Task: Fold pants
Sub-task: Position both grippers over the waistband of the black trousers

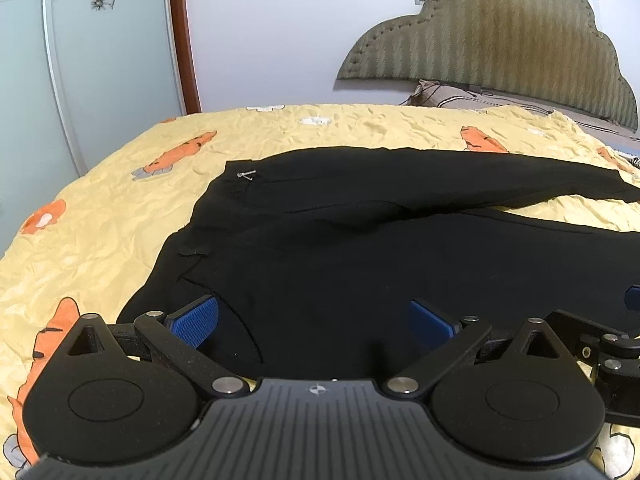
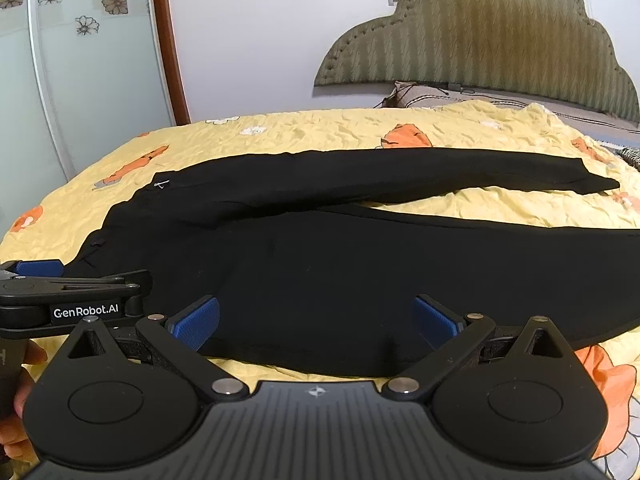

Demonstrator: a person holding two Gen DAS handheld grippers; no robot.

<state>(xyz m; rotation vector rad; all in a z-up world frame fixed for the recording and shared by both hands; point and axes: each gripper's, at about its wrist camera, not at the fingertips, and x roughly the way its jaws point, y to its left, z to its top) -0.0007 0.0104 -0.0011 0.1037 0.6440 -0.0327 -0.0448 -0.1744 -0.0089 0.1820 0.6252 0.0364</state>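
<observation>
Black pants (image 1: 340, 240) lie flat on the yellow bedspread (image 1: 100, 220), waist to the left, both legs running right, the far leg angled away from the near one. My left gripper (image 1: 312, 322) is open, its blue pads (image 1: 196, 320) over the near waist and hip part. My right gripper (image 2: 316, 322) is open over the near edge of the near leg (image 2: 360, 280). The left gripper's body (image 2: 72, 300) shows at the left of the right wrist view. The right gripper's linkage (image 1: 592, 340) shows at the right of the left wrist view.
The padded headboard (image 1: 500, 40) and a pillow (image 1: 448, 98) are at the far right. A glass wardrobe door (image 1: 80, 60) with a wooden frame stands at the left. The bedspread (image 2: 280, 136) has orange carrot prints.
</observation>
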